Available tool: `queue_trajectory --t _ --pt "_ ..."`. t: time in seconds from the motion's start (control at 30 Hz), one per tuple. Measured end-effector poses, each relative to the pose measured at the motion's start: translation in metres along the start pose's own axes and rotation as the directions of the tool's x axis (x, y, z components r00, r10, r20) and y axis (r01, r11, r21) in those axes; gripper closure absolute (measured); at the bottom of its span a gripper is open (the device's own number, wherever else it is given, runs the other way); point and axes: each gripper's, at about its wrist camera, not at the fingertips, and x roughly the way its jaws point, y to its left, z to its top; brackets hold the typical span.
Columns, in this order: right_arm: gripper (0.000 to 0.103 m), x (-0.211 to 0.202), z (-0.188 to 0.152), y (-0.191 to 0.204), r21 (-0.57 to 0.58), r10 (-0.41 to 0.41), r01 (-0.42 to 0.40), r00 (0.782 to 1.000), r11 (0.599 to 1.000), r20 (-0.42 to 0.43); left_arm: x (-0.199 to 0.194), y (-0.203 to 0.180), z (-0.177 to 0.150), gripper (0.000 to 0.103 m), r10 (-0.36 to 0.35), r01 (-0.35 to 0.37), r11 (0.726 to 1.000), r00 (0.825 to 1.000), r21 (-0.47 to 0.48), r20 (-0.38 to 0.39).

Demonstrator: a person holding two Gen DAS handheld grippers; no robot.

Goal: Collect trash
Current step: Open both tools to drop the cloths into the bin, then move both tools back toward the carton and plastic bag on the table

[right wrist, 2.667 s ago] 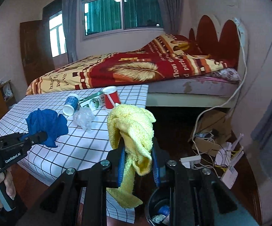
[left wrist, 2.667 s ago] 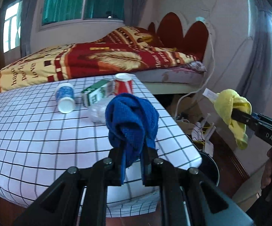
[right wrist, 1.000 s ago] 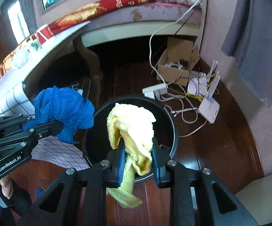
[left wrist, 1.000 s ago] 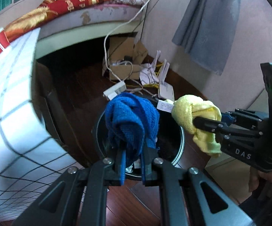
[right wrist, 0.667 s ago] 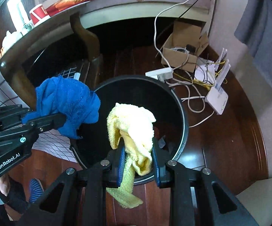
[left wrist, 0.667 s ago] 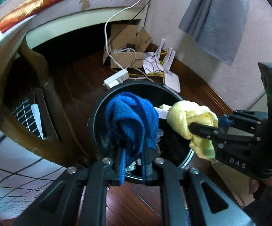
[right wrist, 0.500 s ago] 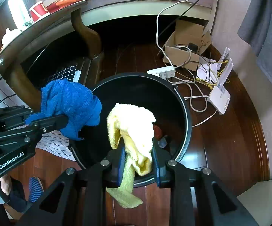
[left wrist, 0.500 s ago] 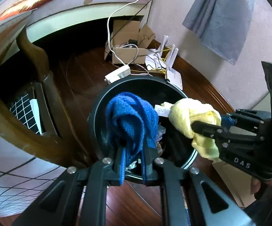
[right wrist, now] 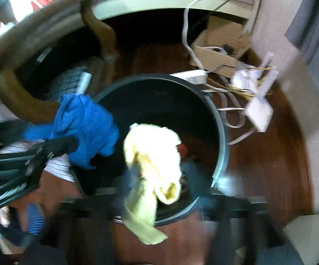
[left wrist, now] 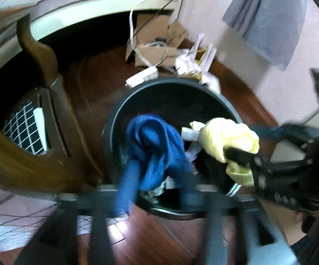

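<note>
both grippers hang over the bin (left wrist: 115, 119), jaws opening. left gripper (left wrist: 152, 190) has let go of my blue cloth (left wrist: 155, 145), which sags between the spreading fingers, straight above the bin's left half. right gripper (right wrist: 152, 190) has freed the yellow cloth (right wrist: 152, 154); its tail droops over the near rim, so i judge that one could snag there. the bin's mouth lies directly below both cloths.

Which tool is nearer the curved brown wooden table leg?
Left. The left tool is beside the leg; the right tool is across the round black bin. Both are opening around cloths.
</note>
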Motion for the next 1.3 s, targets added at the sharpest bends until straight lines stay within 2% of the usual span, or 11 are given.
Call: queue_trajectory --t 0.03,0.2,0.27,0.3,0.4,0.73,0.93,1.3 --pt "0.01 -0.001 -0.001 -0.002 -0.004 -0.019 0.019 1.0 1.0 0.013 -0.001 0.0 -0.002 0.027 0.005 -0.005 1.0 1.0 0.002 0.009" --pt "0.01 0.0 -0.004 -0.028 0.071 -0.08 0.081 0.997 0.994 -0.019 0.0 0.004 -0.01 0.024 0.032 -0.032 0.999 0.999 -0.006 0.004" --pt "0.009 -0.001 -0.006 -0.034 0.096 -0.086 0.087 0.996 0.992 -0.017 0.0 0.005 -0.012 0.017 0.034 -0.034 0.999 0.999 -0.011 0.001" --pt "0.001 -0.002 -0.006 -0.036 0.104 -0.096 0.097 0.995 0.99 -0.017 0.002 0.004 -0.012 0.012 0.036 -0.036 0.999 0.999 -0.008 -0.003" --pt "0.0 -0.004 -0.01 -0.034 0.09 -0.134 0.134 0.991 0.987 -0.014 0.002 -0.001 -0.014 0.001 0.062 -0.062 0.998 0.998 0.014 0.003" --pt "0.0 -0.011 -0.01 -0.031 0.08 -0.146 0.146 0.989 0.986 0.003 -0.005 -0.005 -0.015 0.001 0.072 -0.072 0.997 0.997 0.024 0.012" --pt "0.0 -0.028 -0.01 -0.03 0.099 -0.146 0.144 0.989 0.985 0.022 -0.023 -0.012 -0.016 0.001 0.065 -0.066 0.997 0.997 0.042 0.03" --pt "0.0 -0.099 -0.017 -0.018 0.117 -0.177 0.164 0.979 0.979 0.103 -0.082 -0.009 -0.029 0.001 0.064 -0.064 0.998 0.993 -0.003 0.097"
